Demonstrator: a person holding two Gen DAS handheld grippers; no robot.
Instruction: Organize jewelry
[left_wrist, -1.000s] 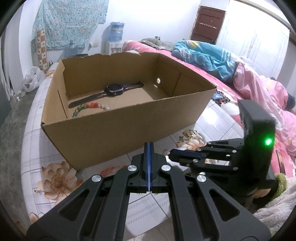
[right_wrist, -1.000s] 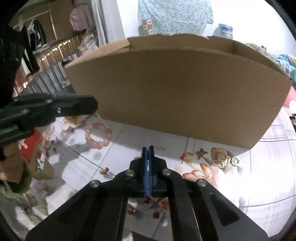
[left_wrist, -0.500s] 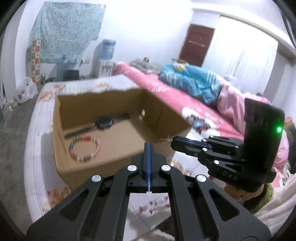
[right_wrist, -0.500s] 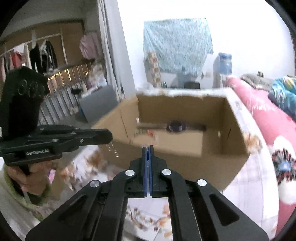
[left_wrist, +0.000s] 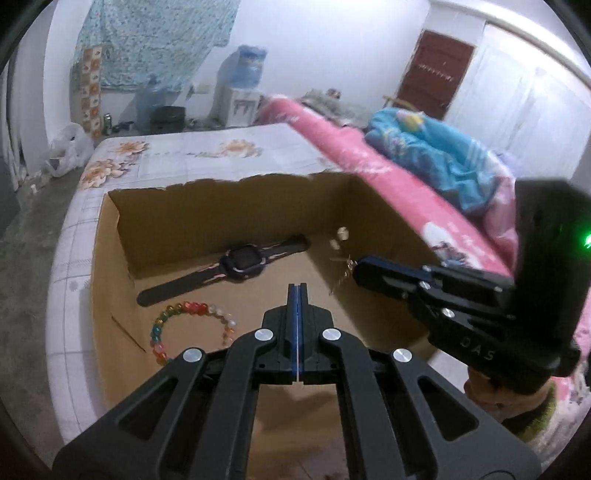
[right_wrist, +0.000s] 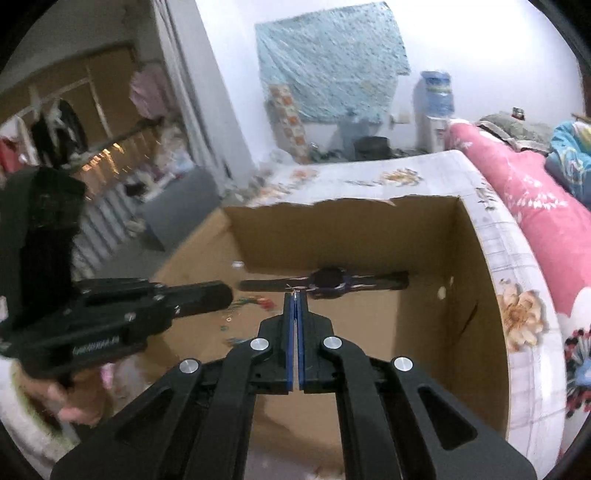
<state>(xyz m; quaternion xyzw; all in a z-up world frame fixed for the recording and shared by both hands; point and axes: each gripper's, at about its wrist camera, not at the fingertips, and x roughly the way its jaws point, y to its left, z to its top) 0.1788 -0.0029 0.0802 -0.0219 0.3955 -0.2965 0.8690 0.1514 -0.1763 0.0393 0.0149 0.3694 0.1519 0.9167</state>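
Over the cardboard box (left_wrist: 110, 295), the right gripper (left_wrist: 356, 271) is clamped on a blurred thin gold chain (left_wrist: 341, 275); left gripper (left_wrist: 296, 291) pressed together, empty. Body lettering "DAS".

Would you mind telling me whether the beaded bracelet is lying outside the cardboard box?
No. The left wrist view shows the beaded bracelet on the floor of the cardboard box, near the watch.

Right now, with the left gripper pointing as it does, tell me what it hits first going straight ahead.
Probably the cardboard box's floor, near the watch. The shut left gripper points down into the box; depth is unclear, so it may land short of the watch.
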